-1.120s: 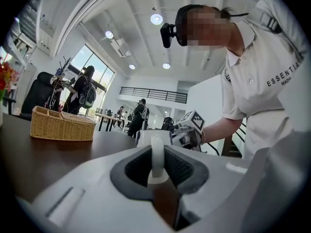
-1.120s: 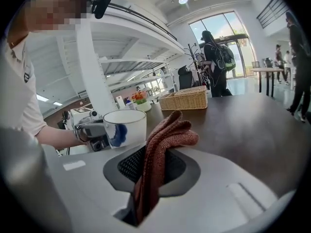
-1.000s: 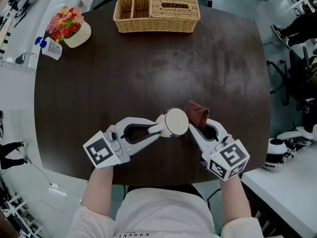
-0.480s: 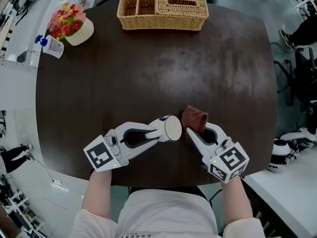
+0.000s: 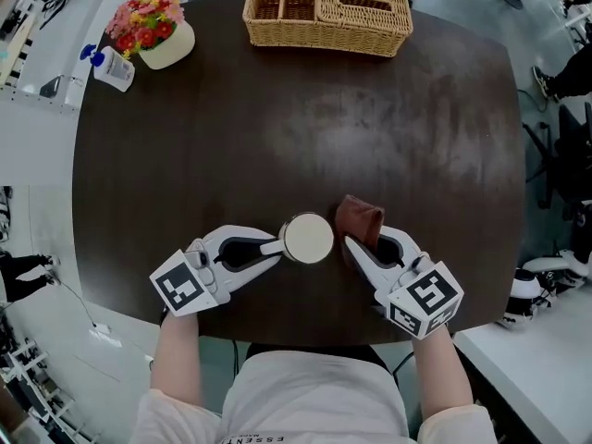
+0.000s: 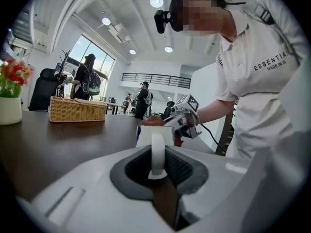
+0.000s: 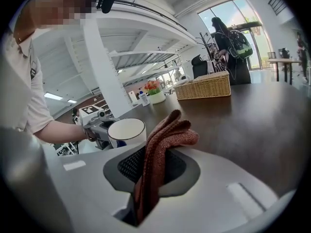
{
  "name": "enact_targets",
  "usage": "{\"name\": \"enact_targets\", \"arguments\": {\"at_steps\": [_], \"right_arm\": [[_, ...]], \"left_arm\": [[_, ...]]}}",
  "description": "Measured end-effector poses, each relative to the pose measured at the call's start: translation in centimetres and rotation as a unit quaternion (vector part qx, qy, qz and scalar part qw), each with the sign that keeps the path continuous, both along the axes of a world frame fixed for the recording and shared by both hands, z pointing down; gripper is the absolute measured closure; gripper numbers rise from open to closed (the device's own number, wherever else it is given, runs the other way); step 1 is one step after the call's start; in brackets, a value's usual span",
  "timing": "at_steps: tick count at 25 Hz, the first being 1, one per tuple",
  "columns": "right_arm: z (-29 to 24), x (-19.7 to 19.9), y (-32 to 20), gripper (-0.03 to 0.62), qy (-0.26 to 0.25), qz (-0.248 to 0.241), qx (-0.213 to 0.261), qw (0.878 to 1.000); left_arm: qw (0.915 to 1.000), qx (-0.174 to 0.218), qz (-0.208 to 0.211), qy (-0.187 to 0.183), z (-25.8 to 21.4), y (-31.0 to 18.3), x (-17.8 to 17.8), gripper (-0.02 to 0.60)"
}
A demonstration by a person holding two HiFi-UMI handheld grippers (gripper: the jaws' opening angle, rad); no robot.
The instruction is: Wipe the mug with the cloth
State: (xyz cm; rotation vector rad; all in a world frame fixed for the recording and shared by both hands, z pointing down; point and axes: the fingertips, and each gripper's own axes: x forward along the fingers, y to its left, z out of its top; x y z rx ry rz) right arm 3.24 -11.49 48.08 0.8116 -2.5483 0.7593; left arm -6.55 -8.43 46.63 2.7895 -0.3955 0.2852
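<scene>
I am seeing the white mug in the lower middle of the head view, mouth turned up toward the camera. Its handle is sitting between the jaws of the left gripper, and in the left gripper view those jaws are pressing on it from both sides, so the mug is being held by that loop. I cannot tell whether its base is touching the table.

Just to the right of the mug, the rust-brown cloth is bunching up out of the right gripper. The right gripper view is showing the jaws pinching a folded strip of it, with the loose end flopping over toward the mug's rim. Cloth and mug are lying close beside each other; whether they are touching I cannot make out.

Farther out the dark round table is filling most of the frame. A wicker basket is standing at the top centre, with a flower pot and a small bottle at the upper left.
</scene>
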Motion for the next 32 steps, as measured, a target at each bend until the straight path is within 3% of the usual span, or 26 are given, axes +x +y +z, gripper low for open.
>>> {"name": "enact_targets", "arguments": {"at_steps": [3, 10, 17, 20, 23, 28, 30, 32], "right_arm": [[-0.1, -0.5, 0.3, 0.519, -0.001, -0.006, -0.002, 1.0], [0.1, -1.1, 1.4, 0.519, 0.003, -0.015, -0.006, 1.0], [-0.4, -2.0, 2.0, 0.519, 0.01, -0.017, 0.001, 1.0], [-1.5, -1.5, 2.4, 0.519, 0.016, -0.004, 0.013, 1.0], [-3.7, -0.5, 3.2, 0.519, 0.034, 0.021, 0.036, 0.999], [-9.3, 1.3, 5.1, 0.519, 0.044, 0.067, 0.087, 0.993], [-11.8, 2.1, 5.4, 0.519, 0.039, 0.083, 0.12, 0.989], [-14.1, 2.7, 6.8, 0.519, 0.034, 0.089, 0.149, 0.984]], "left_arm": [[0.9999, 0.014, -0.006, -0.005, 0.2, 0.4, -0.4, 0.512], [0.9949, 0.042, -0.023, -0.089, 2.7, 1.4, -2.8, 0.489], [0.9927, 0.051, -0.037, -0.102, 2.8, 2.3, -3.5, 0.476], [0.9911, 0.051, -0.105, -0.064, 0.4, 1.6, -4.4, 0.476], [0.9817, 0.055, -0.176, -0.049, -2.9, 1.3, -5.4, 0.476], [0.9697, 0.131, -0.19, -0.08, -9.4, 3.5, -4.1, 0.491], [0.9619, 0.169, -0.196, -0.089, -12.7, 4.4, -3.4, 0.579], [0.9551, 0.189, -0.21, -0.09, -16.0, 6.3, -2.6, 0.581]]}}
